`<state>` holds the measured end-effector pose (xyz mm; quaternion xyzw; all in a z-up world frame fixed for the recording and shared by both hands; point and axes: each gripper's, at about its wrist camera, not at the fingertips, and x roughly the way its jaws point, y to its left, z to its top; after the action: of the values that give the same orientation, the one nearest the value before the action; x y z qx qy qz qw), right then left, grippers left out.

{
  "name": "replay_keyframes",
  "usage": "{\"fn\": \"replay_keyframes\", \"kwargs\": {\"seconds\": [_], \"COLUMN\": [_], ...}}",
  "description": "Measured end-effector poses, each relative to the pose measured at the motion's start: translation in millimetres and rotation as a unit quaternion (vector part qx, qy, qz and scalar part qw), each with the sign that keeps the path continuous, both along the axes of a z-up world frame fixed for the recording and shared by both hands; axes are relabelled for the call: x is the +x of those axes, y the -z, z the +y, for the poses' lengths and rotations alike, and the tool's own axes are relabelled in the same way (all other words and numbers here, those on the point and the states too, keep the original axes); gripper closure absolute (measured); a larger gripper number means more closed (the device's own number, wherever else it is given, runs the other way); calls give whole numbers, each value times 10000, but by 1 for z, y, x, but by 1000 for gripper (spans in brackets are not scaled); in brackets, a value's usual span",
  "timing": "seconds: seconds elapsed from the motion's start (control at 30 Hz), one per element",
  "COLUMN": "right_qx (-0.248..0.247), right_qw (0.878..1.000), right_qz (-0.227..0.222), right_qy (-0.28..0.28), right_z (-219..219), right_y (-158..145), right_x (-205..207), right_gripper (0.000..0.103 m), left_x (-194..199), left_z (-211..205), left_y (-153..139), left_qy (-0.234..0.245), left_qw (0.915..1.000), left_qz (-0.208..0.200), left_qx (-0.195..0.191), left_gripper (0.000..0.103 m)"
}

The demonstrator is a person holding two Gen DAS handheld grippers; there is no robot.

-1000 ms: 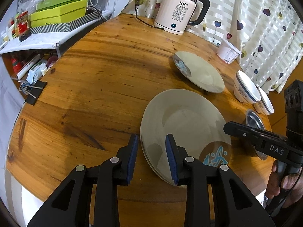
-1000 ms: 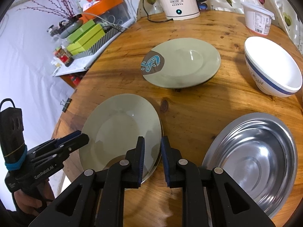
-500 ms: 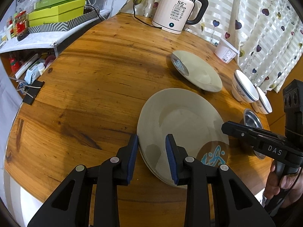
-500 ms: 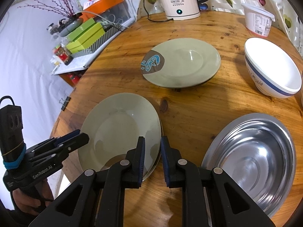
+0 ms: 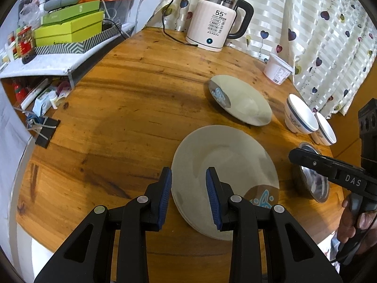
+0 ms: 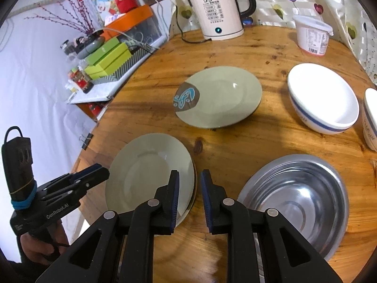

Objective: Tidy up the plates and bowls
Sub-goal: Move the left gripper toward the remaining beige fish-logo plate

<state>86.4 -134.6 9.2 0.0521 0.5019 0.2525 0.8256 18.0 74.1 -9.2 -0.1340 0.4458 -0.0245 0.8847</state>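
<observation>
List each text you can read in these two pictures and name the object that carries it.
"55" with a degree sign: kettle display.
"DAS": right tongs, side of body.
"GenRobot.AI": left tongs, side of body.
Kettle button labels, yoghurt tub label, green boxes, bowl script: too small or blurred.

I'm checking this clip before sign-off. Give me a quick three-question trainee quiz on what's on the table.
1. True or false: the steel bowl lies upside down.
2. What number does the kettle show on its front? A) 35 B) 55 C) 95
3. How many white bowls with a blue band stand on the table?

Key: 1 false, it sits open side up; 2 B; 3 two, side by side near the curtain.
</observation>
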Motion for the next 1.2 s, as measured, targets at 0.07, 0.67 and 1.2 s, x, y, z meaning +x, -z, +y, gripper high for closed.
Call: {"fn": "replay_keyframes", "kwargs": {"seconds": [0.07,0.67,1.2], "right_qx": [13,86,89], "right_qw": [10000,9997,9991], "right_qz": [-32,-121,-163], "right_qy": [48,197,388], "right_z": [-3,-13,-21], "right_y": [-3,-15,-21], "right_x": [1,6,24], "right_gripper": [84,75,68], "left_x": [2,17,48], "left_z": [-1,-11,-21], "left_y": [-3,-12,-19], "left_qy": [27,181,430], "left_qw": [10000,9997,9989], "left_qz": [-34,-99,-104], "left_qx": [25,102,147], "left_gripper": [72,72,72]}}
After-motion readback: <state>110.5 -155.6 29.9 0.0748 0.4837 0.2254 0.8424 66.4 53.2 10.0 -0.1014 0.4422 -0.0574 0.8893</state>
